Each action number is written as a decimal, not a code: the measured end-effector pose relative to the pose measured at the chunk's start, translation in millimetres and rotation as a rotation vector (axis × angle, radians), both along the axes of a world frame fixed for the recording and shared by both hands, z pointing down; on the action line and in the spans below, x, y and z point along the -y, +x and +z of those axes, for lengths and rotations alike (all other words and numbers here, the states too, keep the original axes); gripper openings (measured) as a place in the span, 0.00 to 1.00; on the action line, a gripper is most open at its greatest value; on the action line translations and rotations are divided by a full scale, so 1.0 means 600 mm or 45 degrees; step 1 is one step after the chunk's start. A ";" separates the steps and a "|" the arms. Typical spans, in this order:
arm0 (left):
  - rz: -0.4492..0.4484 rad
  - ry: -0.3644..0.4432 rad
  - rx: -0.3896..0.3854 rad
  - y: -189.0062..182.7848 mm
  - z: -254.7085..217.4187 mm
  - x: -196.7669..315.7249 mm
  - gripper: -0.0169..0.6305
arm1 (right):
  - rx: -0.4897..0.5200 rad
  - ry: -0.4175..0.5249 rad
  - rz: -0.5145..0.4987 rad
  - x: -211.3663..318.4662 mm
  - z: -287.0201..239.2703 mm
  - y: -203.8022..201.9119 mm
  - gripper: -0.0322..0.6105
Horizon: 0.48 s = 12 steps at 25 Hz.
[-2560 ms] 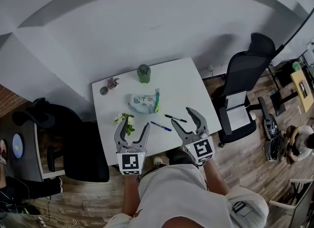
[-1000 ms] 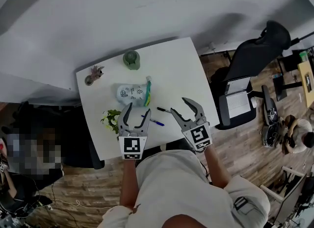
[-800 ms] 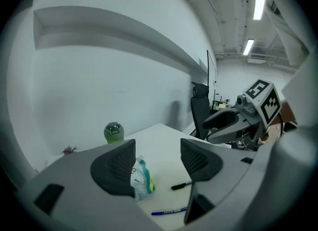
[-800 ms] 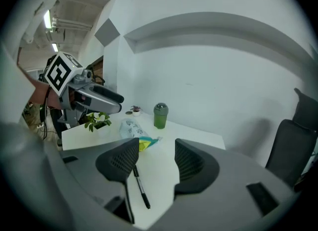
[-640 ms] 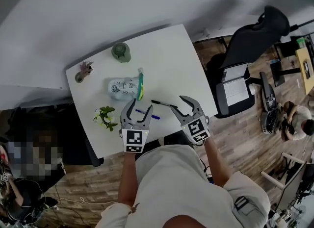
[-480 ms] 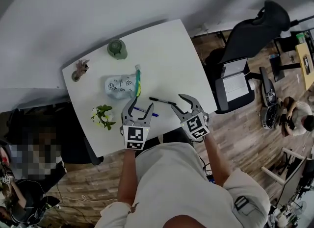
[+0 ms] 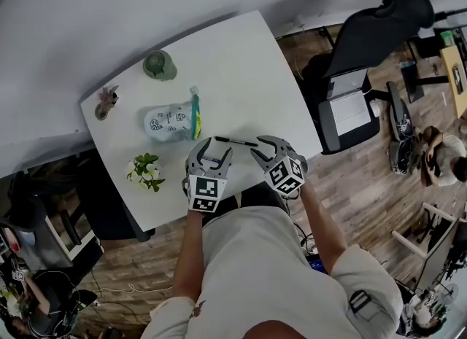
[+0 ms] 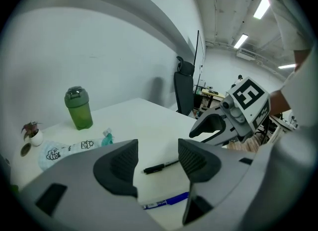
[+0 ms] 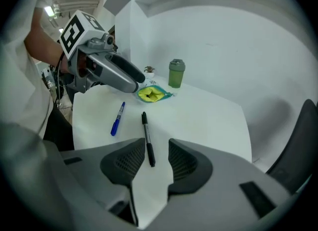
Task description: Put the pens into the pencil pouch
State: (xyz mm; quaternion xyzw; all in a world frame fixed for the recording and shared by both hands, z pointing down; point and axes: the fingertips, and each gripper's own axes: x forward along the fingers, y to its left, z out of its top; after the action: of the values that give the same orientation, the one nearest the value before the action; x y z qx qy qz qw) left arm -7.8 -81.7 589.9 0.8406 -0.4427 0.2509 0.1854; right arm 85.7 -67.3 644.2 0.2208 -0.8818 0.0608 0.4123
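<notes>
White bench (image 7: 241,75), head view: the pencil pouch (image 7: 166,122) lies on its side left of centre, its green-edged mouth turned towards the middle of the bench. The right gripper view shows a yellow-green lining in that mouth. Neither pen is in the pouch. The black pen (image 9: 147,138) lies flat on the bench, apart from the pouch mouth. The blue pen (image 9: 117,118) lies beside it on the left gripper's side, the two pens apart and not parallel. Left gripper (image 8: 158,163): jaws spread wide, having just been closing a little; pads bare, nothing pinched. Through its gap the black pen shows farther off, and the blue pen lies low in that view, beneath the gap near the jaw roots, with no contact seen. Right gripper (image 9: 155,161): jaws have just been closing and now stand apart by a narrower gap than the left's. The near end of the black pen lies between its pads with bare bench showing on either side, so the pads are not pressing on it. Both grippers sit low over the near edge of the bench, tilted downward, side by side and not touching. Elsewhere on the bench: a green bottle (image 7: 159,65) upright at the far side, a small potted plant (image 7: 104,102) by the far left corner, and a sprig of flowers (image 7: 144,172) at the left edge. A black office chair (image 7: 379,24) stands on the wooden floor to the right.
</notes>
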 end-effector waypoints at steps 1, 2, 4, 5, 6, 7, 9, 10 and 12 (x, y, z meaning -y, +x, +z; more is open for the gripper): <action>0.006 -0.016 0.001 0.004 0.010 -0.003 0.41 | -0.011 -0.007 -0.012 -0.003 0.008 0.001 0.28; 0.013 -0.030 0.001 0.007 0.018 -0.005 0.40 | -0.021 -0.014 -0.021 -0.004 0.016 0.002 0.26; 0.030 -0.050 0.003 0.014 0.031 -0.005 0.40 | -0.038 -0.024 -0.039 -0.005 0.030 0.001 0.25; 0.038 -0.061 0.004 0.017 0.038 -0.004 0.40 | -0.046 -0.028 -0.049 -0.004 0.036 0.000 0.25; 0.046 -0.074 0.006 0.021 0.046 -0.005 0.40 | -0.053 -0.034 -0.059 -0.003 0.042 0.000 0.25; 0.054 -0.087 0.008 0.024 0.053 -0.006 0.39 | -0.061 -0.040 -0.069 -0.004 0.047 -0.001 0.24; 0.071 -0.108 0.007 0.031 0.064 -0.009 0.39 | -0.077 -0.054 -0.087 -0.005 0.057 -0.001 0.23; 0.080 -0.119 0.006 0.035 0.069 -0.010 0.38 | -0.085 -0.062 -0.095 -0.006 0.062 -0.002 0.23; 0.101 -0.138 0.006 0.042 0.078 -0.013 0.37 | -0.099 -0.079 -0.113 -0.008 0.072 -0.002 0.22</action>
State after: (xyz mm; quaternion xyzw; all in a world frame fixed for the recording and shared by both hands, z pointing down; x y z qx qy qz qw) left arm 17.2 -73.7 636.5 0.8457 -0.3953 0.2835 0.2195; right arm 84.3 -62.6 687.4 0.1709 -0.8717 0.0610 0.4553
